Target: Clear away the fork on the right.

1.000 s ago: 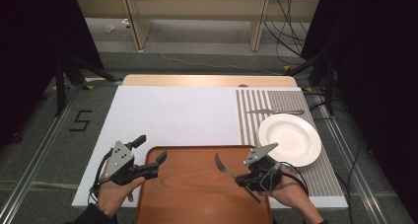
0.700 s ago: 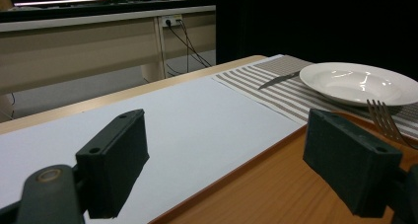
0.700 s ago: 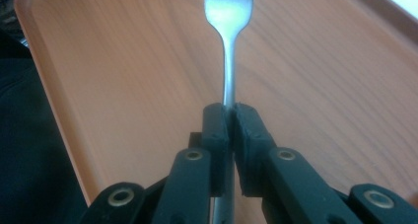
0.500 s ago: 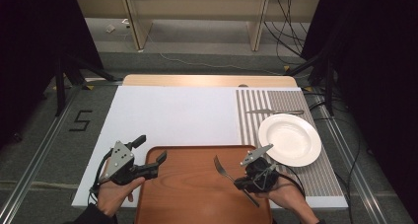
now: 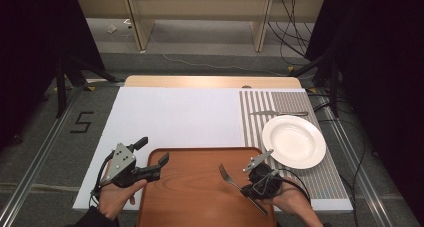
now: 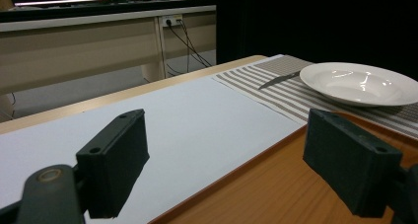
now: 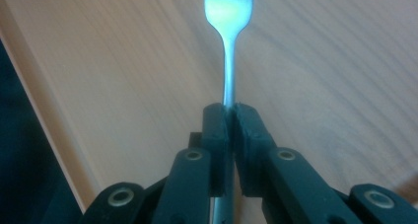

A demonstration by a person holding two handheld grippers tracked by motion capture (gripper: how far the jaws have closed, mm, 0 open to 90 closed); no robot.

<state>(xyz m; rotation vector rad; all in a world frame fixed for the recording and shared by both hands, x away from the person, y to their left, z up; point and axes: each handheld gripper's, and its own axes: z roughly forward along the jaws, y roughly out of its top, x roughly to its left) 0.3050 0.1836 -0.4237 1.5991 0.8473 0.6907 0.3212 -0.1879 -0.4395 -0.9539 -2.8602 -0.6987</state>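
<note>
My right gripper (image 5: pixel 246 187) is shut on the neck of a silver fork (image 5: pixel 227 176), which it holds over the right part of the brown wooden tray (image 5: pixel 190 192). In the right gripper view the pads (image 7: pixel 219 135) pinch the fork (image 7: pixel 227 46) just below its tines, with the tray's wood (image 7: pixel 123 61) behind. My left gripper (image 5: pixel 152 151) stands open at the tray's left edge with nothing between its jaws. In the left gripper view its pads (image 6: pixel 116 160) are wide apart over the tray's corner (image 6: pixel 276 189).
A white plate (image 5: pixel 294 141) lies on the striped placemat (image 5: pixel 250 122) at the right, with a knife (image 5: pixel 277 113) just beyond it. The left gripper view has the plate (image 6: pixel 360 83) and knife (image 6: pixel 278 79) far off. A white board (image 5: pixel 180 117) covers the table's middle.
My right gripper has drifted slightly toward the near edge with the fork in it. The left gripper has stayed where it was.
</note>
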